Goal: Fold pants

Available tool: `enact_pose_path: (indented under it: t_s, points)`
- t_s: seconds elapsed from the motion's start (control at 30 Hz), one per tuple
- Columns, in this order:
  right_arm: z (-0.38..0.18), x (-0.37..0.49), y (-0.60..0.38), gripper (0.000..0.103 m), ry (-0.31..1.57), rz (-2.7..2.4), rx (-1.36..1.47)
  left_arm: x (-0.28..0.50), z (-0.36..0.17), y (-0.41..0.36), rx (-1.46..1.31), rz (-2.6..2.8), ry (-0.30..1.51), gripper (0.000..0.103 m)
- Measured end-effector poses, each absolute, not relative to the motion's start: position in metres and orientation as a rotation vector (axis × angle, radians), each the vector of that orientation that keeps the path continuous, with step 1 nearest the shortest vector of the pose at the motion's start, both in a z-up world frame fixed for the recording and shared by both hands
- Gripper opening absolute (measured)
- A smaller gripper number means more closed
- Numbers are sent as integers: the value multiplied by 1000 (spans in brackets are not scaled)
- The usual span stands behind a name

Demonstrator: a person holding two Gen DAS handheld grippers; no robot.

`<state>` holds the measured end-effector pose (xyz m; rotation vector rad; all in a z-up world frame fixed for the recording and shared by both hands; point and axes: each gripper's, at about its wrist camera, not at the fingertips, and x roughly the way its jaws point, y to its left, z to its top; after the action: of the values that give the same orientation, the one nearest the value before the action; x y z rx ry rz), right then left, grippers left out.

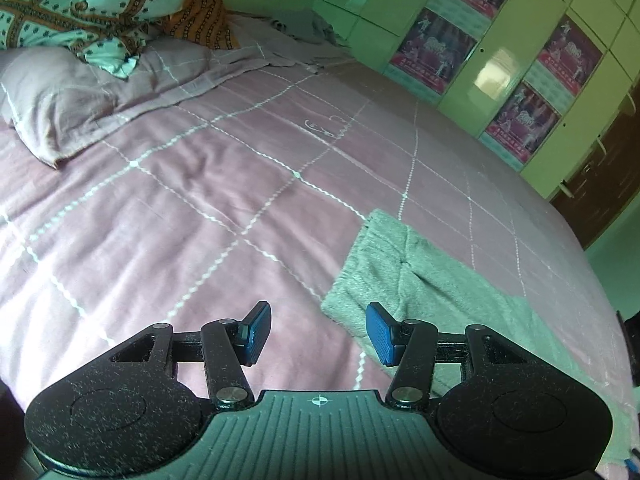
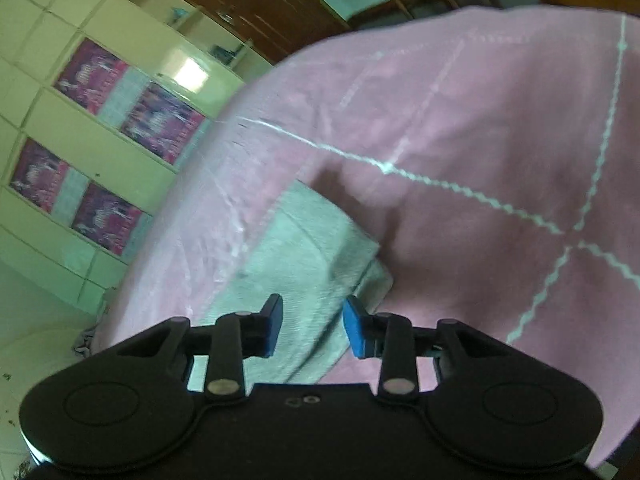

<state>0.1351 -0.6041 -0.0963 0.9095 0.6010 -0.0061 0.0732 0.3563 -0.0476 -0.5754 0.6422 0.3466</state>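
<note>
The grey-green pants (image 1: 404,276) lie folded flat on the pink quilted bed (image 1: 200,208), at the right in the left wrist view. My left gripper (image 1: 318,334) is open and empty, hovering just above the bed at the near left corner of the pants. In the right wrist view the pants (image 2: 304,256) lie near the bed's edge. My right gripper (image 2: 313,330) is open and empty, held over the near end of the pants. This view is blurred.
A pink pillow (image 1: 60,96) and a patterned cloth (image 1: 104,4) lie at the head of the bed. A green wardrobe (image 1: 500,60) with posters stands beyond the bed; it also shows in the right wrist view (image 2: 80,120). The bed's edge (image 2: 192,216) falls to the floor.
</note>
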Motion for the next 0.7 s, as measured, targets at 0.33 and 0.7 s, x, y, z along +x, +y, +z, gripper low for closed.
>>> enact_pose_path:
  t_s: [0.33, 0.7]
  points:
    - [-72, 119, -583, 5, 562, 46, 828, 30, 23, 411, -451, 442, 593, 52]
    - [-93, 101, -589, 35, 570, -13, 901, 9, -4, 419, -537, 449, 589, 52]
